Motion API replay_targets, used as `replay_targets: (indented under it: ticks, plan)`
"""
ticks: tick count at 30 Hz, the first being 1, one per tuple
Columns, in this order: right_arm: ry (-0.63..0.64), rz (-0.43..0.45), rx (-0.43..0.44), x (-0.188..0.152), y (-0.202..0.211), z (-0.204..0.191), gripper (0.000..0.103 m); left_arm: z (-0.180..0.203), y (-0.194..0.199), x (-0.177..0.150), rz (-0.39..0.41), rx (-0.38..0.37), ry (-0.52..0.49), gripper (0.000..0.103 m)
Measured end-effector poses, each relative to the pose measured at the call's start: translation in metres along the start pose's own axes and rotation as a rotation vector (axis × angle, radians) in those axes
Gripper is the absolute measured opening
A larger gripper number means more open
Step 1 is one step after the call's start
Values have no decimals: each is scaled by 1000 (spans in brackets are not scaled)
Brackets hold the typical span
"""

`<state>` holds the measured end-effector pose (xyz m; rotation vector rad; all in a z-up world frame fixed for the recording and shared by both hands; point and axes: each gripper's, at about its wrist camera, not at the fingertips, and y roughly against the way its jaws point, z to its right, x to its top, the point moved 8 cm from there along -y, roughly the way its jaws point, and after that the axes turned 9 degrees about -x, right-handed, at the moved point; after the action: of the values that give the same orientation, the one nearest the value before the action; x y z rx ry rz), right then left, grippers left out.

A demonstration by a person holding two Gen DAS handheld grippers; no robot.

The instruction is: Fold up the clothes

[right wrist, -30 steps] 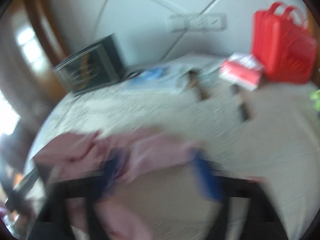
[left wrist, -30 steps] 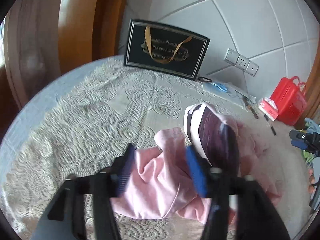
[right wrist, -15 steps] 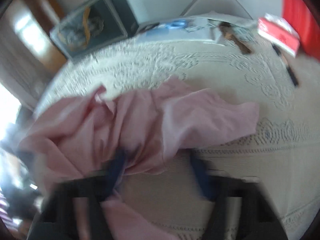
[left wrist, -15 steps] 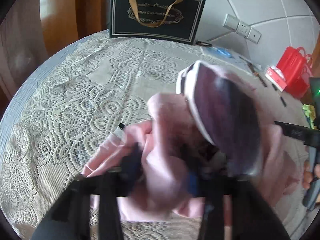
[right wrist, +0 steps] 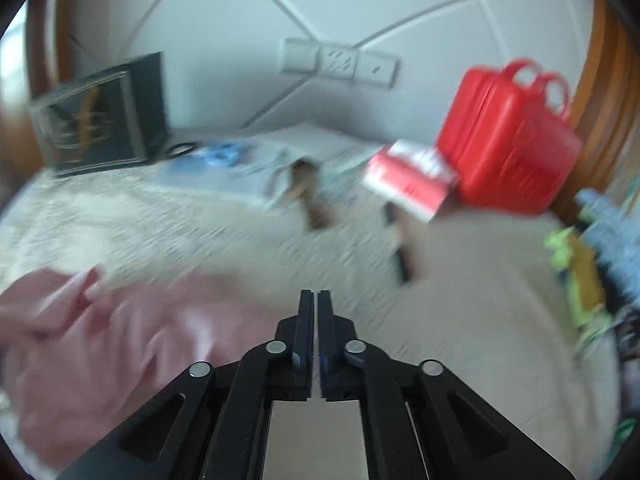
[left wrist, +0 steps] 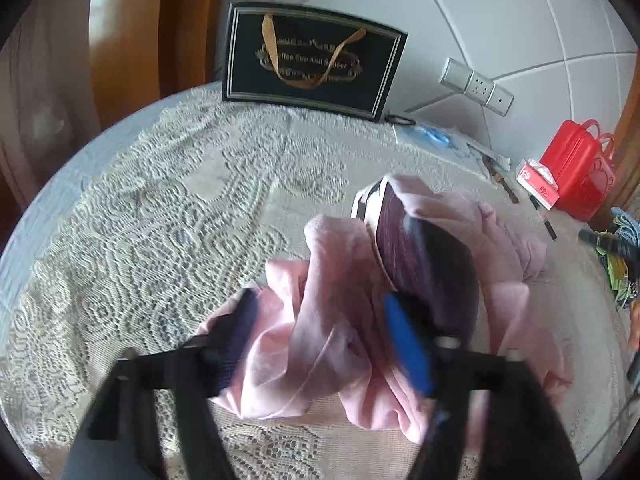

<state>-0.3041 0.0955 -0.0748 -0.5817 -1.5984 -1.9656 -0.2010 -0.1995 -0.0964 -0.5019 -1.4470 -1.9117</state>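
Tabletop [left wrist: 168,216] under a lace cloth fills both views, tiled wall behind. Pink garment [left wrist: 328,320] lies crumpled on it in a heap, near my edge of the tabletop; a dark purple panel with white trim sits on top of the heap, to the right. In the right wrist view the garment [right wrist: 132,340] is low left, blurred.

Black gift bag [left wrist: 314,58] stands at the back against the wall. Red case [left wrist: 576,172] at the far right, a small red-and-white box [left wrist: 538,186] just beside it. Papers and a pen between them and the bag.

My left gripper [left wrist: 320,334]: jaws apart and just been opening, pink fabric bunched between the blue pads; pads look beside the fold, not pressing it.

My right gripper [right wrist: 316,300]: jaws together, only a thin slit, nothing in them. They sit just right of the garment; touching or not, can't tell through the blur.
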Motion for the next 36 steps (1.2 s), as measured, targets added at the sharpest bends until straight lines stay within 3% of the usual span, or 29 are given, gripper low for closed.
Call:
replay_targets:
  ticks: [1, 4, 6, 7, 9, 11, 12, 13, 14, 15, 16, 18, 23, 26, 27, 28, 30, 32, 34, 36]
  plan:
    - [1, -34, 89, -14, 4, -7, 19, 0, 3, 0, 2, 1, -5, 81]
    - [-3, -144, 315, -60, 21, -31, 29, -1, 6, -1, -10, 10, -11, 82]
    - [22, -188, 375, -84, 29, -47, 36, -7, 1, -6, -38, 21, -5, 82]
    - [37, -201, 393, -94, 34, -54, 47, -10, -3, -9, -50, 33, 1, 82]
    - [44, -199, 409, -104, 42, -63, 60, -14, -10, -14, -70, 50, 6, 82]
    - [63, -188, 396, -108, 45, -71, 68, -13, -20, -21, -106, 35, -1, 72]
    - [77, -197, 388, -113, 42, -76, 72, -9, -26, -25, -131, 12, -11, 49]
    - [98, -221, 384, -119, 36, -83, 67, -6, -27, -27, -130, 21, -31, 41]
    - [132, -245, 371, -126, 32, -91, 56, -3, -26, -28, -126, 34, -43, 33]
    - [170, -258, 345, -133, 29, -96, 11, 1, -24, -29, -129, 17, -41, 19]
    - [223, -228, 264, -137, 29, -94, 4, 4, -20, -29, -121, 1, -30, 17]
    - [295, -147, 131, -136, 38, -83, 3, 11, -6, -27, -86, -11, -24, 15]
    - [215, 202, -132, -82, 124, 13, 3, 59, 41, -50, -50, -198, -80, 15]
    - [162, 279, -149, -81, 178, 68, 3, 97, 57, -81, -100, -316, -154, 18]
    - [175, 277, -156, -90, 187, 80, 3, 106, 59, -93, -127, -332, -173, 27]
    - [191, 241, -154, -104, 188, 91, 3, 110, 61, -102, -138, -318, -197, 44]
    - [216, 142, -129, -137, 183, 108, 4, 110, 65, -112, -143, -265, -234, 65]
    - [219, 10, -59, -177, 167, 122, 13, 105, 72, -112, -129, -240, -239, 69]
    - [191, -63, -13, -210, 155, 135, 28, 92, 79, -104, -110, -209, -215, 72]
    - [152, -107, 19, -232, 145, 145, 29, 80, 79, -94, -100, -156, -196, 72]
